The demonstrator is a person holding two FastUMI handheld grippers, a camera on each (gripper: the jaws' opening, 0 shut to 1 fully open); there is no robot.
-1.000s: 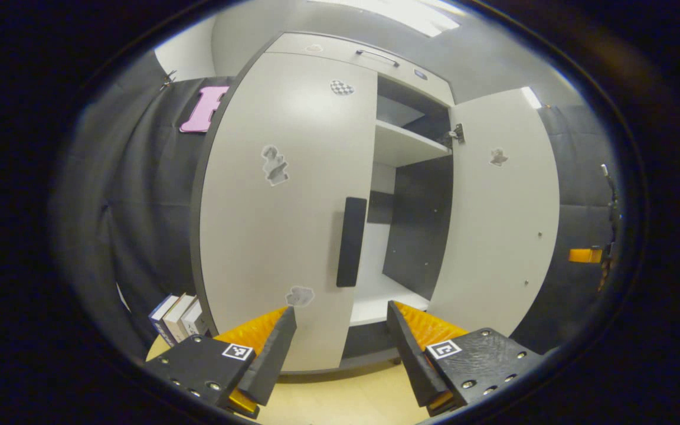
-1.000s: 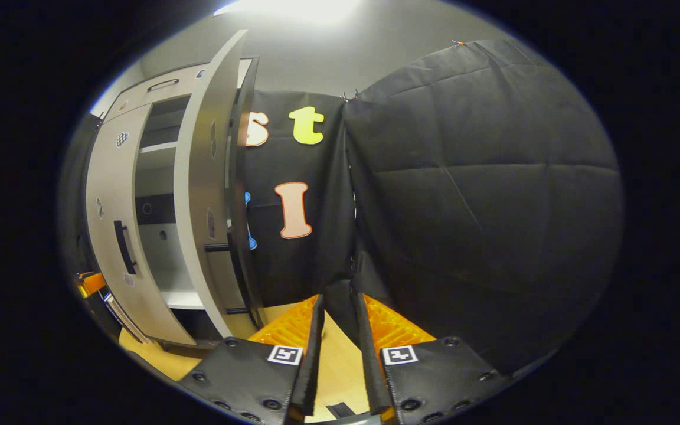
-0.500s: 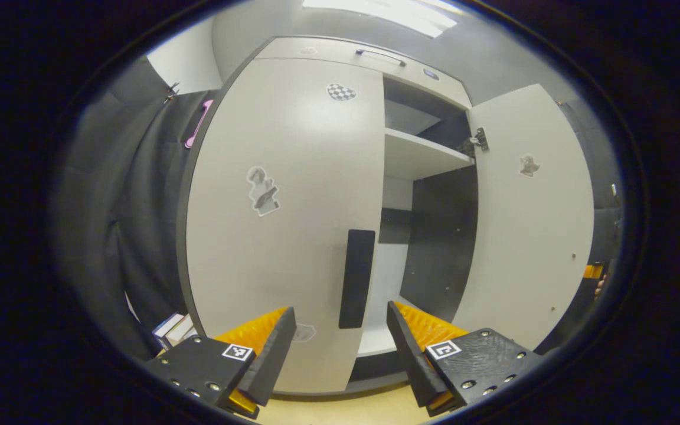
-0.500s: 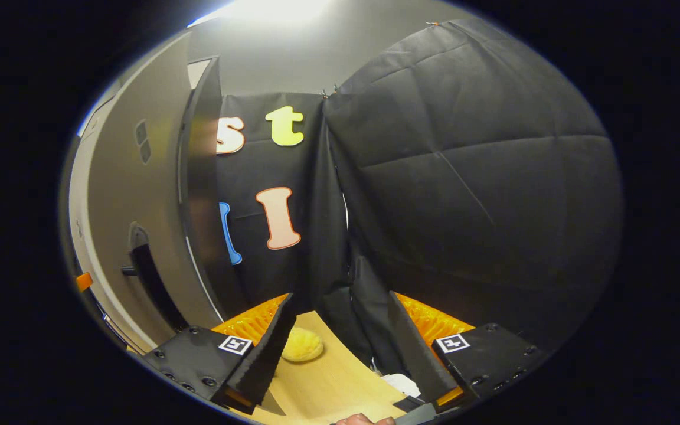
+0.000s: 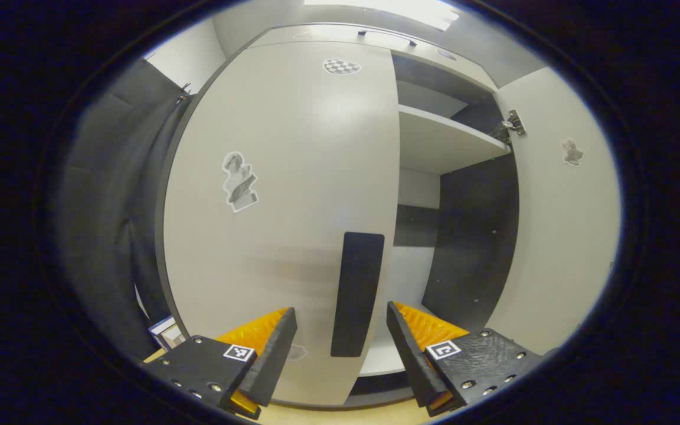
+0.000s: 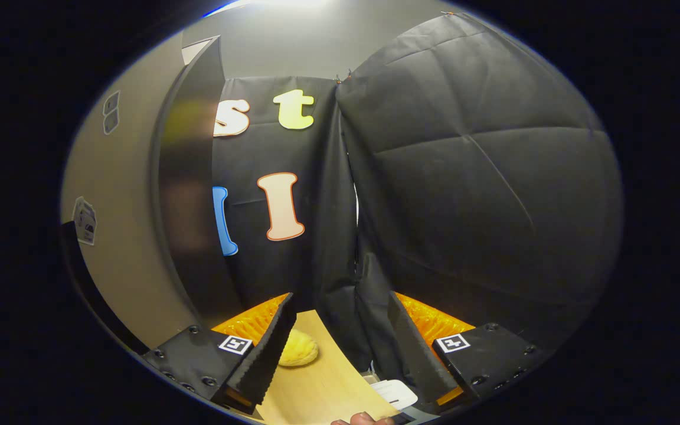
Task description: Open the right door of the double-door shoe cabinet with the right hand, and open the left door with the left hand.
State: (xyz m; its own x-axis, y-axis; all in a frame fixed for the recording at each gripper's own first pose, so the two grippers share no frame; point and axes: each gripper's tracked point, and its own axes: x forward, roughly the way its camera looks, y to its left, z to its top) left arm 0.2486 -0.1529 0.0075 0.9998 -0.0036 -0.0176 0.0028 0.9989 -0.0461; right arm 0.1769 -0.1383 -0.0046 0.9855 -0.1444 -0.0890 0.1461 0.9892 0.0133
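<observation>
Facing the shut left door (image 5: 281, 195), the left gripper (image 5: 340, 330) spreads its fingers astride the handle (image 5: 356, 294); right gripper (image 6: 340, 330) likewise spread, right door (image 5: 564, 224) open.

place: staged recording booth | evidence: black cloth walls (image 6: 481, 177); lone shoe cabinet (image 5: 293, 177); ceiling light panel (image 5: 399, 7)

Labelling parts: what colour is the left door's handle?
Black, a flat vertical handle on the pale grey left door; best in the left gripper view.
</observation>
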